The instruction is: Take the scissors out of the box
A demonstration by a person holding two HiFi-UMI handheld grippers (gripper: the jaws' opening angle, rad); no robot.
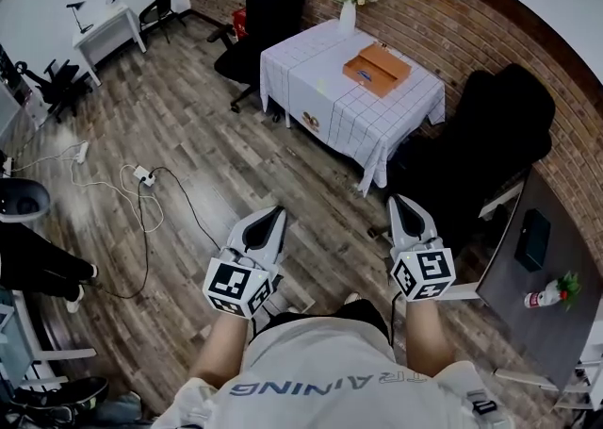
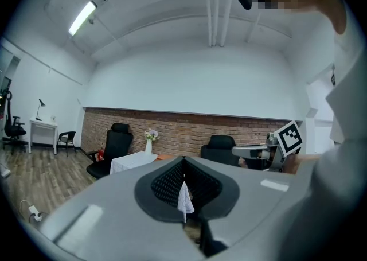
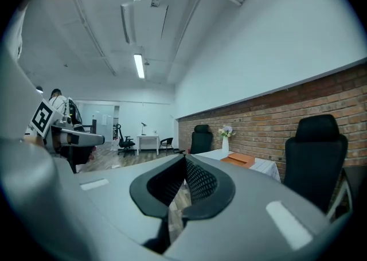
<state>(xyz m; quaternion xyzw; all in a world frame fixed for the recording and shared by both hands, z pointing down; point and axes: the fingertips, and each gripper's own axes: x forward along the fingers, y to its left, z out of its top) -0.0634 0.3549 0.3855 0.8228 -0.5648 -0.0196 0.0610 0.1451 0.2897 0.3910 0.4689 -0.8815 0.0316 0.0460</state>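
Nearest to the person, both tongs are held out level in front of the body. The left gripper (image 1: pixel 276 214) is clenched with nothing in it: in its own view the two jaws meet at the tip. The right gripper (image 1: pixel 399 203) is clenched in the same way and also carries nothing.

Between the tongs and the goal there is only bare wooden floor (image 1: pixel 236 163), so both are well apart from anything they could touch.

Further ahead stands the table (image 1: pixel 320 102) with a white checked cloth. On it, toward the brick wall side, lies the orange box (image 1: pixel 378 70), flat, with its long side running across the table from near-left to far-right in the head view. The scissors themselves I cannot see; I judge they are inside this box. Whether the lid is open I cannot tell from here.

The box lies straight ahead and a little to the right, closer to the line of the right gripper than to the left. In my judgement the right hand is the nearer one to reach it, after walking to the table.

Behind the box stands a white vase (image 1: pixel 348 16) with flowers.
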